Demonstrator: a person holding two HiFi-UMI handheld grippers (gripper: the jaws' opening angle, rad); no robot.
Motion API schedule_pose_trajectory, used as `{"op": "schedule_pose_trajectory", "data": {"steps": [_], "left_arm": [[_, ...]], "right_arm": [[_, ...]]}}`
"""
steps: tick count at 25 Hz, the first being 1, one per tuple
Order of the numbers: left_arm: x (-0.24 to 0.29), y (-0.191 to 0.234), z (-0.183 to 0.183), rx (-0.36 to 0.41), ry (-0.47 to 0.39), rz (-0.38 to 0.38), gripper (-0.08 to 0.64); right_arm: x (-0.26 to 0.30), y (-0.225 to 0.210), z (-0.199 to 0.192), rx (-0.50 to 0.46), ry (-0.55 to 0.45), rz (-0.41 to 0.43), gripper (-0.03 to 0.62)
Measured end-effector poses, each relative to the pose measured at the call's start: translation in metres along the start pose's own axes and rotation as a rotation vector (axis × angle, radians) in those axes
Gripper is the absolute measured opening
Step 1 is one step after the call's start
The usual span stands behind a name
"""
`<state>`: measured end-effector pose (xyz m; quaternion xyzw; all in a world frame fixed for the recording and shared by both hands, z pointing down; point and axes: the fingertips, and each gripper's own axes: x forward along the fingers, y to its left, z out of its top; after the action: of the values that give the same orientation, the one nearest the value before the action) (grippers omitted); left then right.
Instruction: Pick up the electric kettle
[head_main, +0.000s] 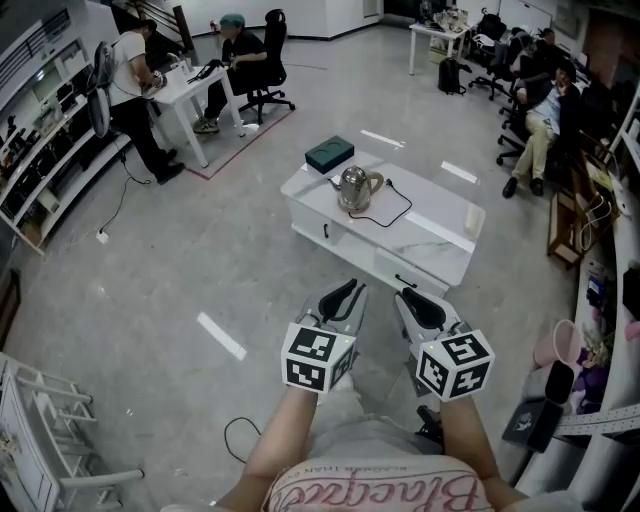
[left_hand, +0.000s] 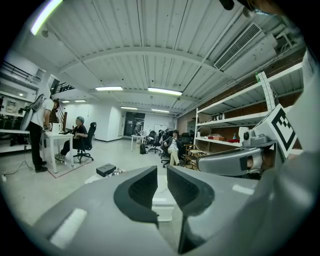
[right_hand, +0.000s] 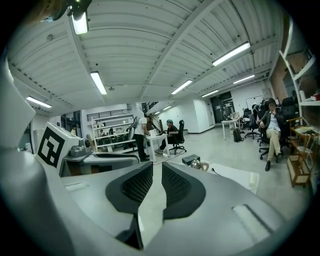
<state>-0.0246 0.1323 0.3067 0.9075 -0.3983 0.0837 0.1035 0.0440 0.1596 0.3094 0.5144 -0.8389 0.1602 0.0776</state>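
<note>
Your left gripper (head_main: 343, 296) and right gripper (head_main: 421, 302) sit side by side in the lower middle of the head view, close to your body, each with its marker cube facing up. In the left gripper view, the left gripper (left_hand: 162, 172) has its dark ribbed jaws a narrow gap apart, with nothing between them; only the floor and table show through. The right gripper (right_hand: 157, 169) reads the same in its own view: a thin slit between the jaws, nothing in it.

The shiny silver electric kettle with a pale handle (head_main: 356, 187) stands above your grippers in the centre of the head view, well apart from both. It sits on the low white marble-look table (head_main: 440, 228), towards the table's left part. A thin black cord (head_main: 396, 212) loops across the tabletop to its right. A flat dark green box (head_main: 329, 153) lies on the table's upper left corner, near the kettle.
</note>
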Motion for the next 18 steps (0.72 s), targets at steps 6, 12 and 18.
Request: {"op": "schedule_pose_trajectory", "data": {"steps": [6, 12, 18], "left_arm": [[0.046, 0.057, 0.028, 0.064, -0.012, 0.012, 0.058], [0.078, 0.099, 0.034, 0.034, -0.018, 0.017, 0.052], [0.102, 0.127, 0.031, -0.018, 0.003, 0.022, 0.052]], "right_arm": [[0.065, -0.024, 0.038, -0.011, -0.016, -0.027, 0.075], [0.118, -0.04, 0.048, -0.03, 0.01, -0.035, 0.067], [0.152, -0.061, 0.056, 0.001, 0.032, -0.048, 0.069]]}}
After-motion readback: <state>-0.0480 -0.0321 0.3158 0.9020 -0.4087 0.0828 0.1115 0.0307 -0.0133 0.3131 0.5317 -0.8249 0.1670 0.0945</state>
